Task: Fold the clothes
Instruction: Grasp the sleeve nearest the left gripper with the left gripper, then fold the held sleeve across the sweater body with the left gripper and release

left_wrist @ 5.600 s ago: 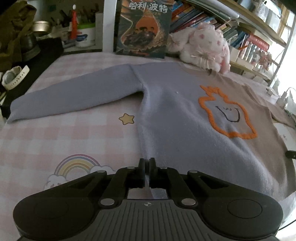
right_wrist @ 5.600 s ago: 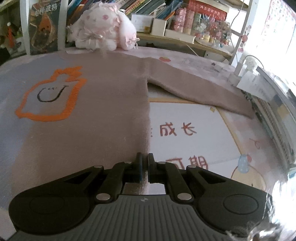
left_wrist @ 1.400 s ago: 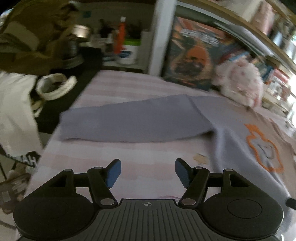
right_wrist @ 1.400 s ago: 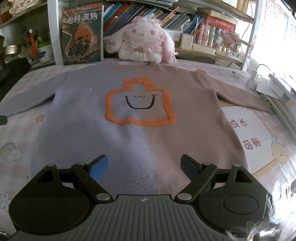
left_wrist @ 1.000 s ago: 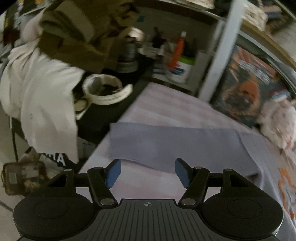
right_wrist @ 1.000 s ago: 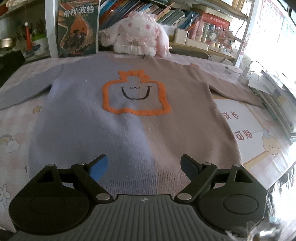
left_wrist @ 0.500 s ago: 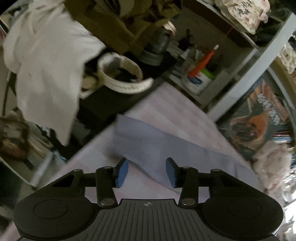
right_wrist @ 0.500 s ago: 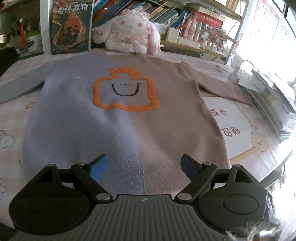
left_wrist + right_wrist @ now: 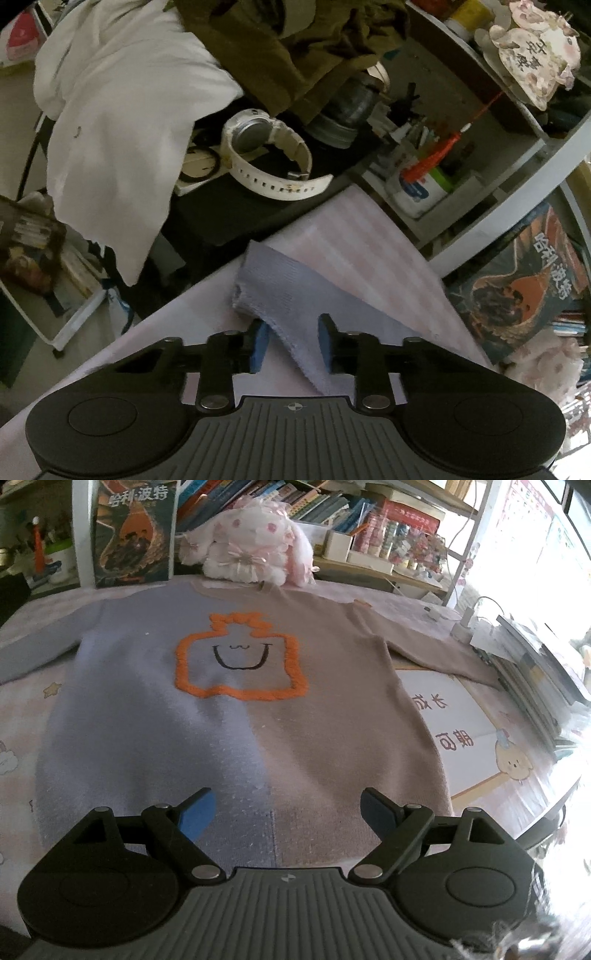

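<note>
A two-tone sweater (image 9: 236, 709), lavender on its left half and tan on its right, lies flat with an orange outlined smiley on the chest. My right gripper (image 9: 288, 808) hovers wide open over the hem, holding nothing. In the left wrist view the lavender sleeve cuff (image 9: 280, 284) lies at the table's corner. My left gripper (image 9: 291, 343) stands open with the cuff's edge lying between its fingers, not pinched. The tan sleeve (image 9: 443, 653) stretches out to the right.
A pink checked cloth (image 9: 354, 254) covers the table, ending at the edge just beyond the cuff. A white watch (image 9: 266, 162), white and olive garments (image 9: 122, 122) and a cup of pens (image 9: 417, 184) crowd the left. A plush rabbit (image 9: 251, 554), book cover (image 9: 133, 531) and stacked books (image 9: 535, 672) border the sweater.
My left gripper swung left from the sweater's hem to the end of the lavender sleeve and narrowed its jaws around the cuff. My right gripper, once shut at the hem, now is open and has barely moved.
</note>
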{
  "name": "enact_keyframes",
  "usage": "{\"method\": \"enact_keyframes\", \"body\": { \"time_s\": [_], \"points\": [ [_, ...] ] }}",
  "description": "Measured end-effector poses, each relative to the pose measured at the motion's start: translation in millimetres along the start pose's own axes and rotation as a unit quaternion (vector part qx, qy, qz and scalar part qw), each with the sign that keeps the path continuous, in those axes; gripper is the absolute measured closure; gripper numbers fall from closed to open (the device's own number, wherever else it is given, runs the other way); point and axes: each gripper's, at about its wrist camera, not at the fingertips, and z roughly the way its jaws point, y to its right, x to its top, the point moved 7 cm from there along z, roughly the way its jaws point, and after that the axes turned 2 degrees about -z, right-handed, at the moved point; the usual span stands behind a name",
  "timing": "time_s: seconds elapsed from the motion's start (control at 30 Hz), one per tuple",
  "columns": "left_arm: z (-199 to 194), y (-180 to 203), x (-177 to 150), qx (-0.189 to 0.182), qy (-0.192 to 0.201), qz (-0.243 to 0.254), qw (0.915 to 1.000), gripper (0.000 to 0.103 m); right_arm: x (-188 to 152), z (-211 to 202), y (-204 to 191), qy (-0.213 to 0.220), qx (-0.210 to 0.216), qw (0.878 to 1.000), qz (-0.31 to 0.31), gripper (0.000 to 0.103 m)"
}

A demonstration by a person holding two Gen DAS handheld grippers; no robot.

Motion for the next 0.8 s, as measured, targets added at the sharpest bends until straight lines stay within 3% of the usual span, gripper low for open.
{"method": "enact_keyframes", "body": {
  "time_s": [0.07, 0.33, 0.57, 0.8],
  "points": [
    [2.3, -3.7, 1.6, 0.005, 0.000, -0.006, 1.0000, 0.098, 0.5, 0.4, 0.9, 0.000, 0.000, 1.000, -0.002, 0.018],
    [-3.0, 3.9, 3.7, -0.001, 0.013, 0.004, 0.9999, 0.101, 6.3, 6.3, 15.8, 0.010, 0.004, 1.000, -0.003, 0.018],
    [-30.0, 58.9, -3.0, -0.031, 0.056, 0.068, 0.9956, 0.101, 13.9, 16.9, 33.3, 0.020, 0.019, 1.000, -0.008, 0.018],
    [-61.8, 138.2, -33.9, -0.054, 0.093, 0.127, 0.9861, 0.101, 27.7, 38.1, 53.3, 0.042, 0.083, 0.994, -0.056, 0.018]
  ]
}}
